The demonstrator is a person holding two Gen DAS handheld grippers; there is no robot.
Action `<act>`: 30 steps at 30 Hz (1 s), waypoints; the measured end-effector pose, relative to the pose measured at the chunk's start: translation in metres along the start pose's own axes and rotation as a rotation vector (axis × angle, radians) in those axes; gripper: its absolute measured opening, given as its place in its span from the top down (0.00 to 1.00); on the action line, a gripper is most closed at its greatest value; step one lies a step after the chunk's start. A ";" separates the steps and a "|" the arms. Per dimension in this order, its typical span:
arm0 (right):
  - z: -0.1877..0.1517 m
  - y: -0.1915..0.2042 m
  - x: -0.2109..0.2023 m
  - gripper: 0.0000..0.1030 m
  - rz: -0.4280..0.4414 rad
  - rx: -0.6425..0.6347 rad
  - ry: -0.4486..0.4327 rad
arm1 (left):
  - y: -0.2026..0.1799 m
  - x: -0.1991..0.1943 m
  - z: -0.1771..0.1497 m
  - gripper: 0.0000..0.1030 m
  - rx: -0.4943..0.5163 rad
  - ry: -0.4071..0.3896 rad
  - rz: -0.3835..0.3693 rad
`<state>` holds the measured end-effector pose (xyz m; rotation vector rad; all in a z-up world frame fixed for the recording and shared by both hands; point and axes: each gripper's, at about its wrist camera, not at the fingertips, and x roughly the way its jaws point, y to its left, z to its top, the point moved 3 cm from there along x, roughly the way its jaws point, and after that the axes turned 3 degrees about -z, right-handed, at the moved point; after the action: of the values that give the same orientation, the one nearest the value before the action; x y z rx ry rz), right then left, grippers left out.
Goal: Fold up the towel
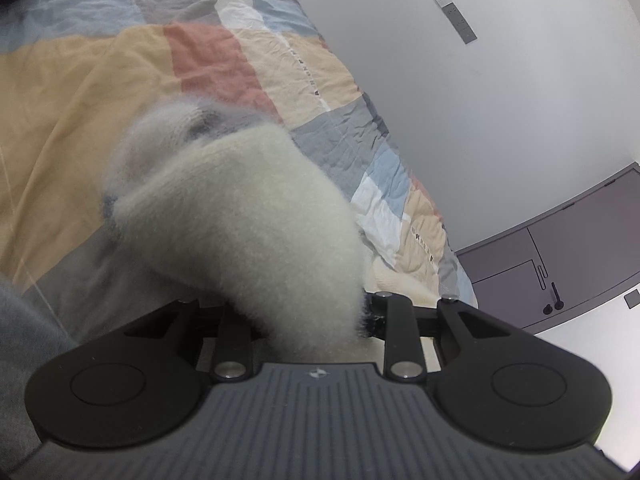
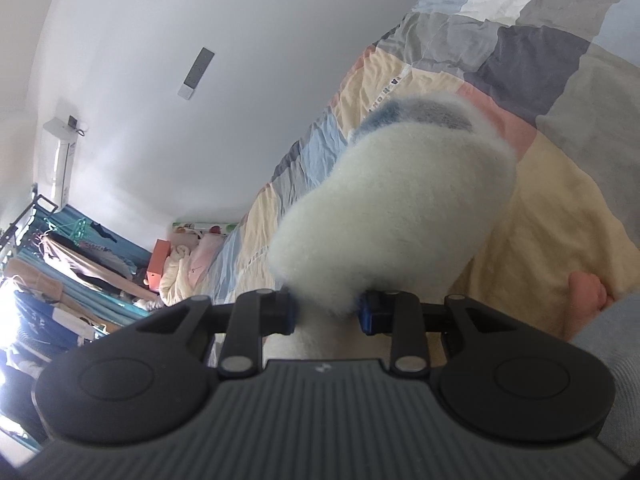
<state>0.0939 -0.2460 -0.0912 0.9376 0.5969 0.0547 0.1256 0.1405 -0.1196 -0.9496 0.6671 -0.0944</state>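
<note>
towel (image 1: 248, 216) between both grippers' jaws, above quilt (image 1: 72, 120), wall (image 1: 460, 120) beside

Black grippers, ribbed grey bodies, blue pads (image 2: 367, 314); grey sleeve (image 2: 612, 344).

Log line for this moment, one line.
step: towel fold | left gripper: shut on towel | right gripper: shut on towel | towel: above quilt

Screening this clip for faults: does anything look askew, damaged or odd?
Nothing stands out. Both grippers, left and right, grip bunched white towel above the patchwork bedspread, which is merely wrinkled.
</note>
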 end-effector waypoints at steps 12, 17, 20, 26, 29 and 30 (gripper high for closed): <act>0.007 0.000 0.002 0.68 0.017 0.004 0.023 | -0.003 0.012 0.014 0.62 -0.016 0.025 -0.022; 0.019 0.014 0.018 0.67 0.013 0.009 0.018 | -0.015 0.024 0.035 0.60 -0.011 0.032 -0.032; 0.027 0.023 0.028 0.66 -0.001 0.013 0.010 | -0.022 0.035 0.050 0.59 -0.011 0.038 -0.036; 0.046 0.039 0.054 0.64 -0.012 0.016 -0.009 | -0.036 0.067 0.080 0.57 -0.015 0.039 -0.024; 0.054 0.045 0.071 0.64 -0.025 0.005 -0.016 | -0.040 0.087 0.092 0.55 0.002 0.040 -0.010; 0.057 0.046 0.078 0.64 -0.032 0.002 -0.018 | -0.040 0.095 0.096 0.55 0.005 0.041 -0.007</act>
<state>0.1977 -0.2373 -0.0667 0.9293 0.5949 0.0172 0.2640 0.1523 -0.0965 -0.9470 0.7012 -0.1227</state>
